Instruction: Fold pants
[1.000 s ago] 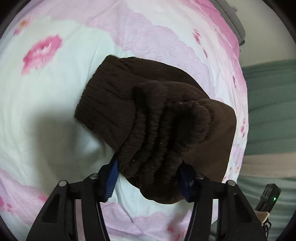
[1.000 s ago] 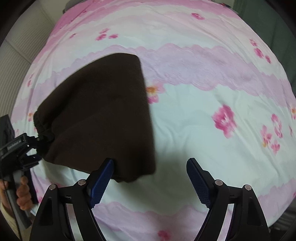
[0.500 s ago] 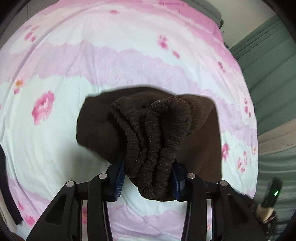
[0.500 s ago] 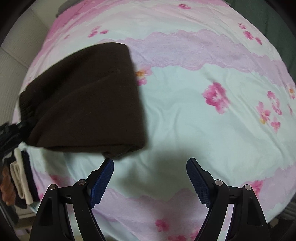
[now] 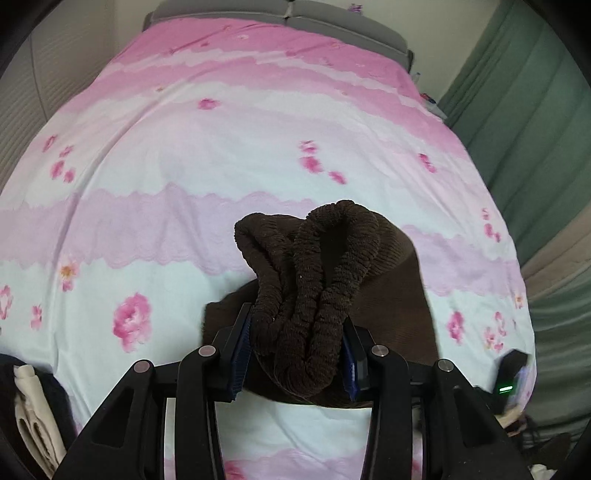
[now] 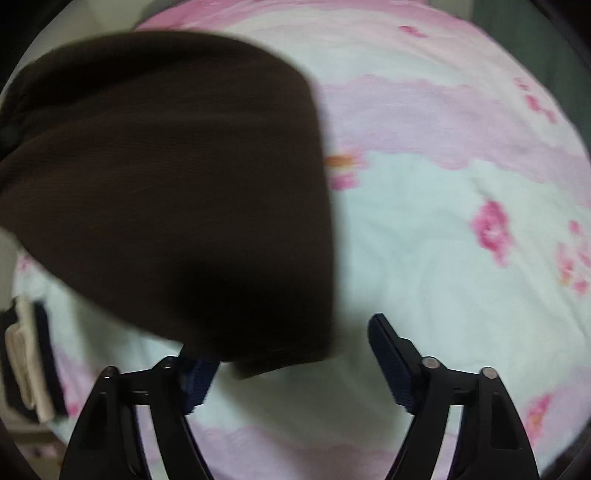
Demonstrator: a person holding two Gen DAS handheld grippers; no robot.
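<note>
The dark brown corduroy pants point(image 5: 317, 291) are folded into a compact bundle. My left gripper point(image 5: 295, 354) is shut on their bunched elastic waistband and holds them lifted above the bed. In the right wrist view the pants point(image 6: 166, 184) hang in the air, blurred, filling the upper left. My right gripper point(image 6: 291, 362) is open and empty; its left finger point(image 6: 197, 376) sits just under the bundle's lower edge, its right finger point(image 6: 391, 354) is over bare sheet.
A pink and white flowered bedsheet point(image 5: 221, 155) covers the bed. A stack of folded clothes point(image 6: 26, 350) lies at the bed's left edge, also in the left wrist view point(image 5: 29, 417). Green curtains point(image 5: 535, 110) hang to the right. A grey headboard point(image 5: 332, 26) is at the far end.
My left gripper has lifted the pants off the sheet and tilted up toward the head of the bed. The bundle has swung closer to the right gripper, which stays open.
</note>
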